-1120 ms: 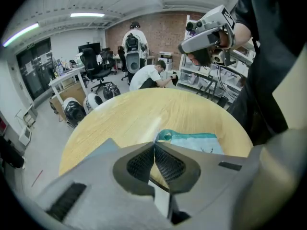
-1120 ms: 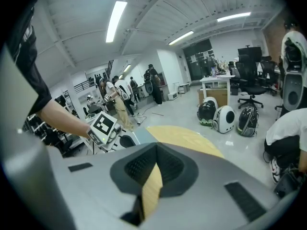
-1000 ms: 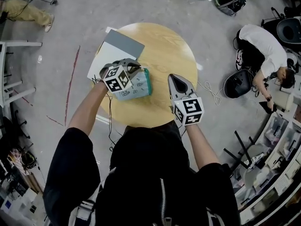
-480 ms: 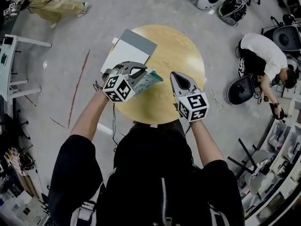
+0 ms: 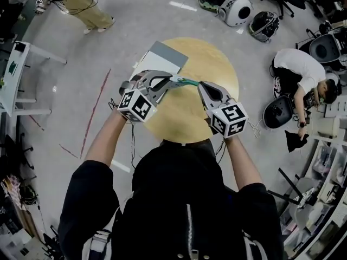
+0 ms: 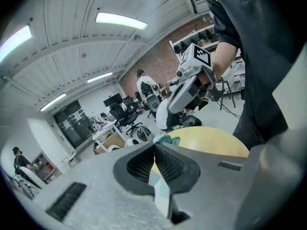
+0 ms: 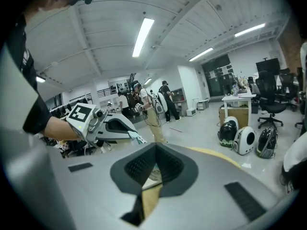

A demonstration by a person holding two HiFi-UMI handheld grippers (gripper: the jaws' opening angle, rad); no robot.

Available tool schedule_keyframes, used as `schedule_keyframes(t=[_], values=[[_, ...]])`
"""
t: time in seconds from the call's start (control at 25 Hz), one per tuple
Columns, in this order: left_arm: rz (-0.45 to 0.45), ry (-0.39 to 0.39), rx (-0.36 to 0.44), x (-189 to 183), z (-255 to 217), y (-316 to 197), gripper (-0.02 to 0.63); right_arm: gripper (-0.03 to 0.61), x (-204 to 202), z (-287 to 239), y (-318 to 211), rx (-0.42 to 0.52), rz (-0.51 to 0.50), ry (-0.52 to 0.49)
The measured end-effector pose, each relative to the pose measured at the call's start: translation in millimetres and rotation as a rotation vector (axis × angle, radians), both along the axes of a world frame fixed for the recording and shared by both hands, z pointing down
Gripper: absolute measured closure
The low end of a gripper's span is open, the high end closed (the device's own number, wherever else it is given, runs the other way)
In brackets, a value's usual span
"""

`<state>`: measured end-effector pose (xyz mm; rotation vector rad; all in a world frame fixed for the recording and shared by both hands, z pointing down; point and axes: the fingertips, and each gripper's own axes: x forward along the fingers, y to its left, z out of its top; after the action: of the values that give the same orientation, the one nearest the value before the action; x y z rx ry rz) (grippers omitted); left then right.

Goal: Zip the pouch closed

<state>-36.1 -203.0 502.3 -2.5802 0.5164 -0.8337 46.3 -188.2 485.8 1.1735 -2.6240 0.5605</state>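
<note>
My left gripper [image 5: 165, 83] is shut on one end of the pale, teal-edged pouch [image 5: 181, 82] and holds it in the air above the round wooden table [image 5: 184, 118]. Seen edge-on, the pouch stretches right toward my right gripper [image 5: 201, 85]. That gripper is shut, with its tip at the pouch's teal end; whether they touch I cannot tell. In the left gripper view pale fabric sits between the jaws [image 6: 154, 145], and the teal end [image 6: 167, 139] pokes out past them. In the right gripper view the left gripper [image 7: 132, 134] shows with the pouch [image 7: 138, 138] at its tip.
A grey and white folder [image 5: 162, 58] lies on the table's far left edge. Helmets [image 5: 238, 10] sit on the floor beyond. A person [image 5: 301, 72] crouches on the right, another [image 5: 81, 4] stands at the far left, and a white desk [image 5: 16, 75] is at the left.
Both grippers have risen. The left one lifted the pouch off the table and turned it edge-on. The right gripper, shut throughout, came in close to the pouch's free end.
</note>
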Motion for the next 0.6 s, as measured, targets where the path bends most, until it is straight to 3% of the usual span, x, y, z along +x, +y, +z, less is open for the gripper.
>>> schedule_keyframes(t=[0.16, 0.28, 0.44, 0.6], values=[[-0.008, 0.031, 0.037, -3.0, -27.9, 7.5, 0.606, 0.574, -11.5, -18.3, 10.8, 0.002, -0.024, -0.04], [0.006, 0.032, 0.055, -3.7, -36.5, 15.9, 0.605, 0.574, -18.0, -23.6, 19.5, 0.028, -0.061, -0.011], [0.033, 0.057, 0.052, -4.3, -50.3, 38.1, 0.606, 0.551, -30.9, -30.9, 40.5, 0.077, -0.17, 0.023], [0.054, 0.115, 0.029, -3.4, -67.4, 54.2, 0.605, 0.513, -46.9, -41.4, 58.0, 0.09, -0.29, -0.013]])
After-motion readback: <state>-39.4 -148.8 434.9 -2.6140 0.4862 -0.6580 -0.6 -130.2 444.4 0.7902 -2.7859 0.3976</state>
